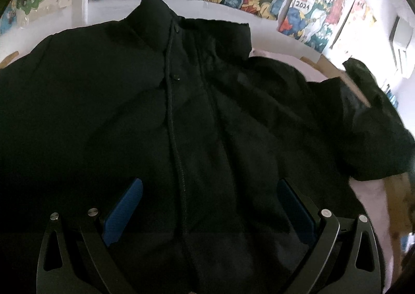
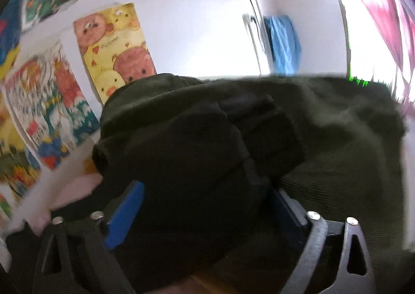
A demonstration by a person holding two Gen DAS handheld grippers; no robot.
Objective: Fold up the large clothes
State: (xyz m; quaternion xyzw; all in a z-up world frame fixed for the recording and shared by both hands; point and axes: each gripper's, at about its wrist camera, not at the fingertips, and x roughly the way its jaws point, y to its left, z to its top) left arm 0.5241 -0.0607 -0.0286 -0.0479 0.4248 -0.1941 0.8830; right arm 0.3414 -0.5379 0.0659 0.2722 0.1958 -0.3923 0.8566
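**Q:** so what's in your grippers right now? any bins or baskets in play?

**A:** no containers I can see, just clothes on a pale surface [image 1: 368, 198]. Nearest to me, my left gripper [image 1: 210, 205] is spread wide over the hem end of the black jacket [image 1: 155, 112]. The zipper line runs right up between my blue pads [image 1: 124, 211], and I'm not pinching anything. The jacket lies flat, front up, its collar at the far edge by the wall. One sleeve trails off toward the surface's right edge.

**Q:** and the right one?

**A:** my right gripper [image 2: 207, 205] stands wide too, and no earlier look to compare. A bunched black sleeve [image 2: 186, 148] sits between my fingers [image 2: 127, 213]; the picture's blurry, so I can't tell if the pads touch it, but they aren't squeezing it. Just past it lies a dark green garment [image 2: 337, 138].

**Q:** any writing?

**A:** on the far wall there are kids' paintings; one poster [image 1: 313, 6] reads "2024". There's script on the pig-and-chick picture [image 2: 114, 50], too smeared to read.
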